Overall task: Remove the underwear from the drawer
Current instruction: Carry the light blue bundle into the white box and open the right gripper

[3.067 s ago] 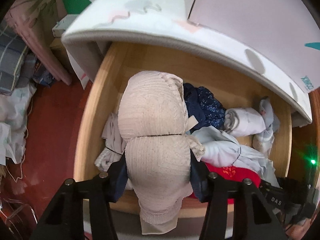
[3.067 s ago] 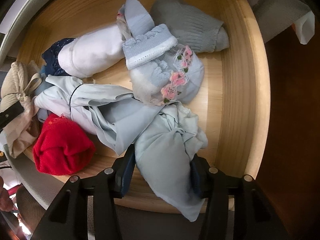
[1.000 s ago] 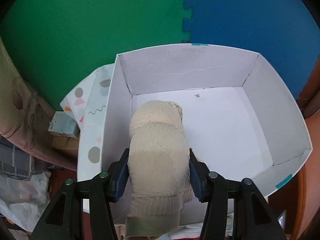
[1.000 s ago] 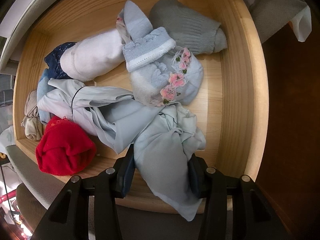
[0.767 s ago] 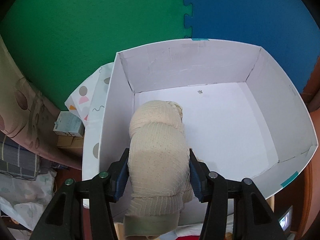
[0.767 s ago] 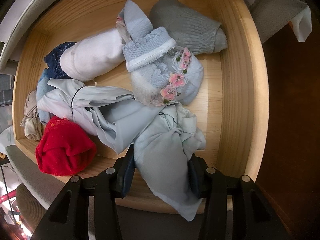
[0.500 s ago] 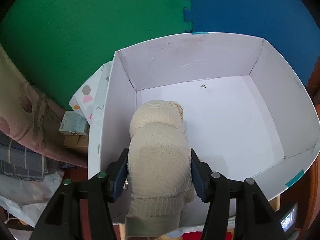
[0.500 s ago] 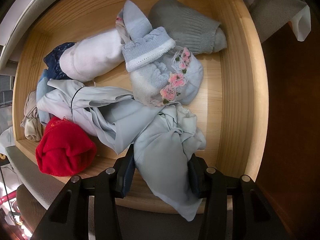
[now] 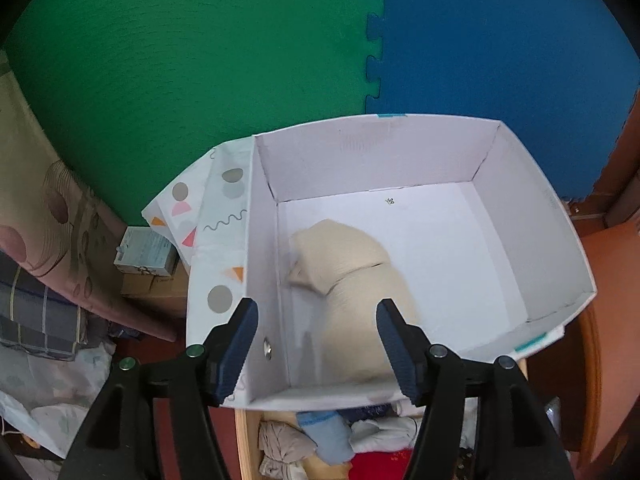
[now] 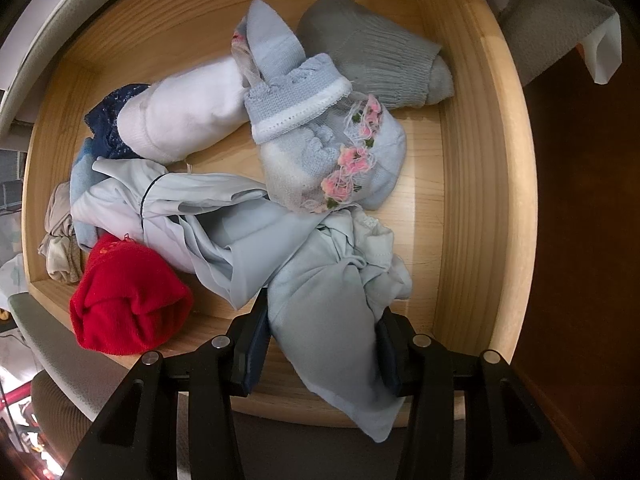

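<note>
Now the left gripper (image 9: 316, 344) hangs with its jaws spread wide and nothing between them, above the near left corner of the white cardboard box (image 9: 532, 240). A beige ribbed padded garment (image 9: 352, 276) lies on the box floor against the left wall, clear of both blue pads. That piece looks delivered, so the step in hand on this side is, by my reading, the release and the way back to the light wooden drawer (image 10: 484, 184).

The right gripper (image 10: 322, 344) is clamped on a pale blue soft fabric garment (image 10: 324, 312), whose tail hangs over the drawer's near rim while its upper part is knotted into the heap. Beside it lie a red knitted roll (image 10: 128, 308) at the near left, a white rolled sock (image 10: 180, 120), a light blue knit piece with pink flower trim (image 10: 332, 160), a grey ribbed sock (image 10: 376, 60) at the far right and a dark blue lace item (image 10: 108, 120) at the far left.

The next move probably calls for a straight lift of the pale blue garment, high enough to free it from the wider sheet of similar cloth it overlaps; that neighbour may well drag along. The drawer's right side has bare wood between the heap and the wall, giving room to swing clear. The box is mostly bare to the right of the beige piece, with plenty of space for a second drop.
</note>
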`<action>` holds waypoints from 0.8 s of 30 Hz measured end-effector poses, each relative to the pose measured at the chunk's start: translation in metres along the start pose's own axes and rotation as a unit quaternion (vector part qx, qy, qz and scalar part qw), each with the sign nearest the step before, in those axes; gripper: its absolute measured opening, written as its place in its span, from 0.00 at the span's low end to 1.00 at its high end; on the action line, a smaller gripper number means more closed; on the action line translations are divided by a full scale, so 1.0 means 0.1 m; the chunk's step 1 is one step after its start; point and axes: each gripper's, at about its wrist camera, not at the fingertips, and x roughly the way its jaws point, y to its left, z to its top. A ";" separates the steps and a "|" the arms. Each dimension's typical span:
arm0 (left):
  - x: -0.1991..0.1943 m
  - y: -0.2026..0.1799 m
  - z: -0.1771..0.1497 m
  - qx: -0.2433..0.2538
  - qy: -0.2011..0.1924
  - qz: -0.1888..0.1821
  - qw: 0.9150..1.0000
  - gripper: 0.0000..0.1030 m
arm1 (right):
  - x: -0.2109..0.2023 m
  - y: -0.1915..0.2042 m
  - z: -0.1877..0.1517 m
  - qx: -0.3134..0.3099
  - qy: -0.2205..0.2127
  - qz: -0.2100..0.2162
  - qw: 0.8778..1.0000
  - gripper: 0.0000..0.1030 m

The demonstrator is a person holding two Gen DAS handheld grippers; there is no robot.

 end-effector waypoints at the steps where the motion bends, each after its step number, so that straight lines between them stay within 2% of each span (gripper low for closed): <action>1: -0.04 0.03 -0.01 -0.001 -0.002 0.000 1.000 0.61 | 0.00 0.01 0.00 0.000 0.000 -0.001 1.000 0.43; 6: -0.29 0.16 -0.21 0.006 -0.007 0.004 1.000 0.61 | 0.01 0.06 0.00 -0.002 0.001 -0.006 1.000 0.43; 13: -0.49 0.35 -0.79 0.011 -0.004 0.024 1.000 0.61 | 0.00 0.12 0.00 -0.002 -0.006 -0.010 1.000 0.42; 19: -0.30 0.41 -1.37 -0.005 0.010 0.048 0.999 0.61 | -0.08 0.12 -0.05 -0.003 -0.023 -0.003 1.000 0.41; 24: -0.05 0.43 -1.73 -0.051 0.033 0.025 0.998 0.61 | -0.19 0.11 -0.08 -0.002 -0.045 0.007 0.999 0.40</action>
